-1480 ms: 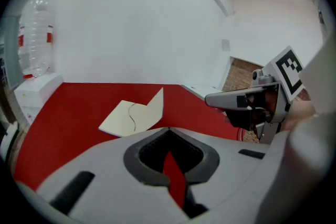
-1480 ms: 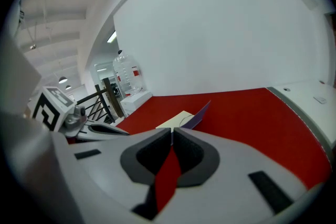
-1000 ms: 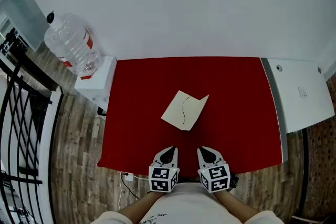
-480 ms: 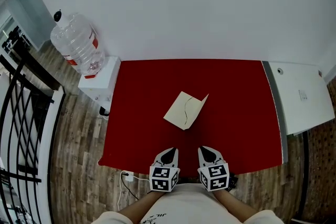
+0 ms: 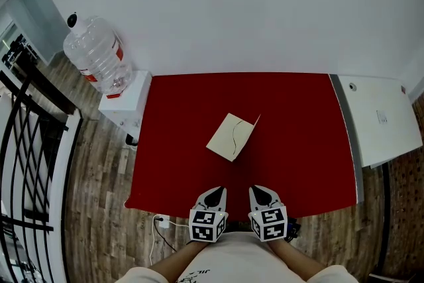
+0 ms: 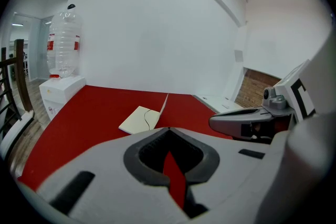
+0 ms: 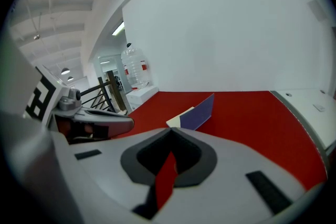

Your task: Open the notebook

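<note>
– Both tongs first; how do they stand?
– Side by side at the near edge of the red rectangular table [image 5: 311, 162], just in front of the person's body; the left gripper [image 5: 212, 191] has its jaws pressed together at the tips, with only a thin slit of red table showing lower down between them; the right gripper [image 5: 263, 189] is the same; neither pinches anything.
– And the task's thing?
– The thin notebook with cream pages [image 5: 230, 136] lies near the middle of the table, well apart from both tongs and turned at an angle to the table's edges; its blue-violet cover [image 7: 198, 112] stands up steeply from the right side, close to upright; a thin dark cord [image 5: 232, 138] curves across the exposed cream page.
– Anything round the table?
– A large clear plastic water bottle with a red label [image 5: 97, 54] stands upside down on a white dispenser box [image 5: 126, 101] just beside the table's far left corner; a white counter [image 5: 377, 119] runs along the right edge; a black metal railing [image 5: 26, 142] is at the far left, over wood-plank flooring [image 5: 99, 209]; a plain white wall [image 5: 232, 3] rises behind.
</note>
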